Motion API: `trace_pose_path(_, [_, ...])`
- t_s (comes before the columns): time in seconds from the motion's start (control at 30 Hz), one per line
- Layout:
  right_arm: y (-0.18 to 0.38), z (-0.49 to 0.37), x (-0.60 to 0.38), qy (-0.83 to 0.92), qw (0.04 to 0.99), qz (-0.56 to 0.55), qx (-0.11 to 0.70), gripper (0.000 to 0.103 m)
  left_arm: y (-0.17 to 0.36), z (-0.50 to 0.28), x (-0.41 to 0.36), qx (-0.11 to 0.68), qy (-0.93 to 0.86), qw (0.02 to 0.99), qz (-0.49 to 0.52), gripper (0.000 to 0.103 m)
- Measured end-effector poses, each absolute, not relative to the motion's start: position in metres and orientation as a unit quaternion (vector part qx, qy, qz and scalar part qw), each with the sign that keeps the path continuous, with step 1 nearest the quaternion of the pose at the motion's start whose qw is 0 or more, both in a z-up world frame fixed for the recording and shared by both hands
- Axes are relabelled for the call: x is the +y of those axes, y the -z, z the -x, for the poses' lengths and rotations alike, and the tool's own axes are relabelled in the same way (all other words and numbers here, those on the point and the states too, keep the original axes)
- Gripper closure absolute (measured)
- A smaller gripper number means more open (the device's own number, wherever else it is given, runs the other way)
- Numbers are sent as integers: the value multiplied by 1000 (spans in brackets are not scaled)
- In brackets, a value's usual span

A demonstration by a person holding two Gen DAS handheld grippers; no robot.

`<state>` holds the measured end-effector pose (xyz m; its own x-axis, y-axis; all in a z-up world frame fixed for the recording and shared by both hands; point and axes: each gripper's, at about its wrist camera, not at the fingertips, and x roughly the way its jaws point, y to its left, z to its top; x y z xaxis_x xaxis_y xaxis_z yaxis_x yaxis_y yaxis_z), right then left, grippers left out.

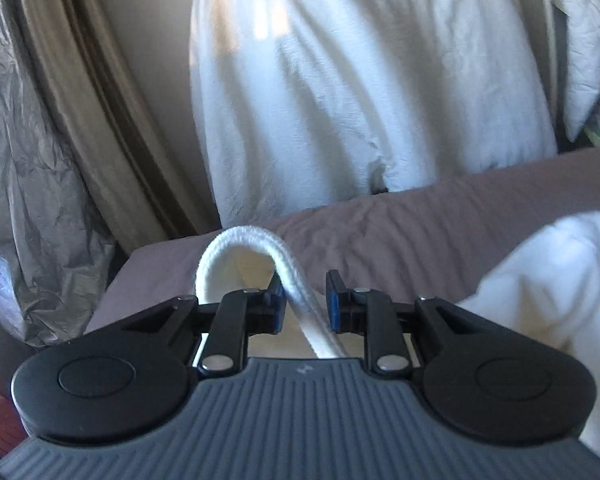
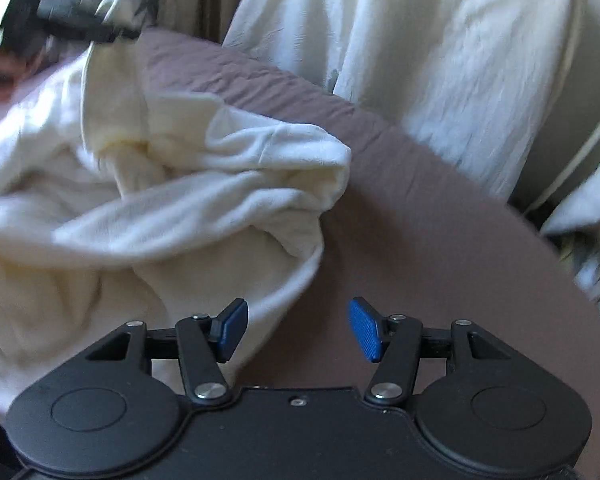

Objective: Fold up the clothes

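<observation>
A cream-white garment (image 2: pixel 148 208) lies crumpled on the mauve bed sheet (image 2: pixel 420 208). In the left wrist view its ribbed hem (image 1: pixel 246 250) loops up over the left finger and runs down between the blue pads (image 1: pixel 278 306). My left gripper (image 1: pixel 305 304) is partly open, with a gap between the hem and the right pad; more of the garment (image 1: pixel 552 292) bulges at the right. My right gripper (image 2: pixel 298 330) is wide open and empty, just at the garment's right edge above the sheet. The left gripper (image 2: pixel 80 20) shows at the top left of the right wrist view.
A white duvet or pillow (image 1: pixel 360 80) stands against the far side of the bed. Beige curtains (image 1: pixel 80 80) and a grey plastic-wrapped bundle (image 1: pixel 28 200) are at the left. More white bedding (image 1: pixel 588 40) sits at the far right.
</observation>
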<state>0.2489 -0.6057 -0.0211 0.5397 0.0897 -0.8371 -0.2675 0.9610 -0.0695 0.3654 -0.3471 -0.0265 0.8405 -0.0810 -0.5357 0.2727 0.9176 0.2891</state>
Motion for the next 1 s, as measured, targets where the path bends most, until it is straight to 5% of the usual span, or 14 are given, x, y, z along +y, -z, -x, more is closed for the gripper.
trace_pose_path(0.13, [32,-271,-619,-102,876,-112,458,39,14,-387,-335,241,52,947,-207,82])
trace_pose_path(0.23, [44,-298,-613,-79,893,-143,419,39,1,-397,-318,252,70,946,-193,82])
trace_pose_path(0.5, [90,-360,-578,-33,903,44,426,39,30,-350,-283,293,144,919,-220,70])
trace_pose_path(0.63, [92,-370,-579,-47,904,39,424,39,28,-331,-289,239,125,920,-283,70])
trace_pose_path(0.83, [96,-384,-579,-68,904,31,420,40,19,-330,-274,288,188,918,-199,58])
trace_pose_path(0.87, [97,-386,-579,-72,904,30,419,48,21,-328,-268,300,198,914,-188,57])
trace_pose_path(0.9, [98,-388,-580,-75,904,29,419,71,22,-326,-262,311,209,910,-177,56])
trace_pose_path(1.0, [100,-391,-581,-65,913,23,402,85,31,-316,-245,354,228,894,-153,48])
